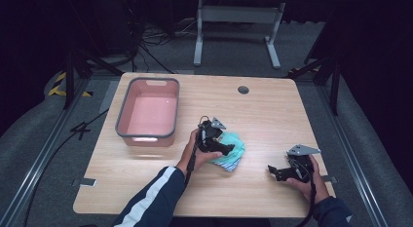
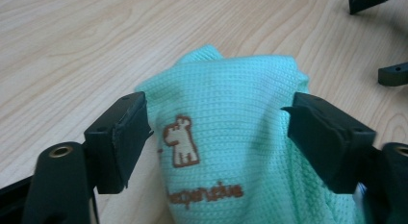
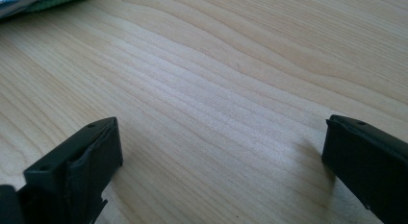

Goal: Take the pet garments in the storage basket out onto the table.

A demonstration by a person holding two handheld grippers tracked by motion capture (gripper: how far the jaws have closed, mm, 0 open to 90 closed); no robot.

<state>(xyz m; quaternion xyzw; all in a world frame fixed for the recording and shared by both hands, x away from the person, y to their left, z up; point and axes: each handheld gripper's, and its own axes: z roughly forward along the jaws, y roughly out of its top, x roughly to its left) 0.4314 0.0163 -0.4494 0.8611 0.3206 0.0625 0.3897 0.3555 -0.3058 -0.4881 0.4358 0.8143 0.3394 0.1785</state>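
A folded mint-green knit cloth (image 1: 234, 152) with a small brown animal print and brown lettering (image 2: 221, 94) lies on the wooden table (image 1: 272, 115), a little right of centre. My left gripper (image 1: 225, 145) is down over it and open. One jaw stands on each side of the cloth, the left one right at its edge (image 2: 219, 113). My right gripper (image 1: 273, 172) is held low near the table's front right, open over bare wood (image 3: 221, 132), with nothing between its jaws. A corner of the cloth (image 3: 29, 0) shows far off in the right gripper view.
A pink bin with a grey rim (image 1: 146, 136) stands at the table's back left with nothing in it. A round cable hole (image 1: 243, 89) sits near the far edge. Metal frame legs (image 1: 198, 37) stand on the floor behind the table.
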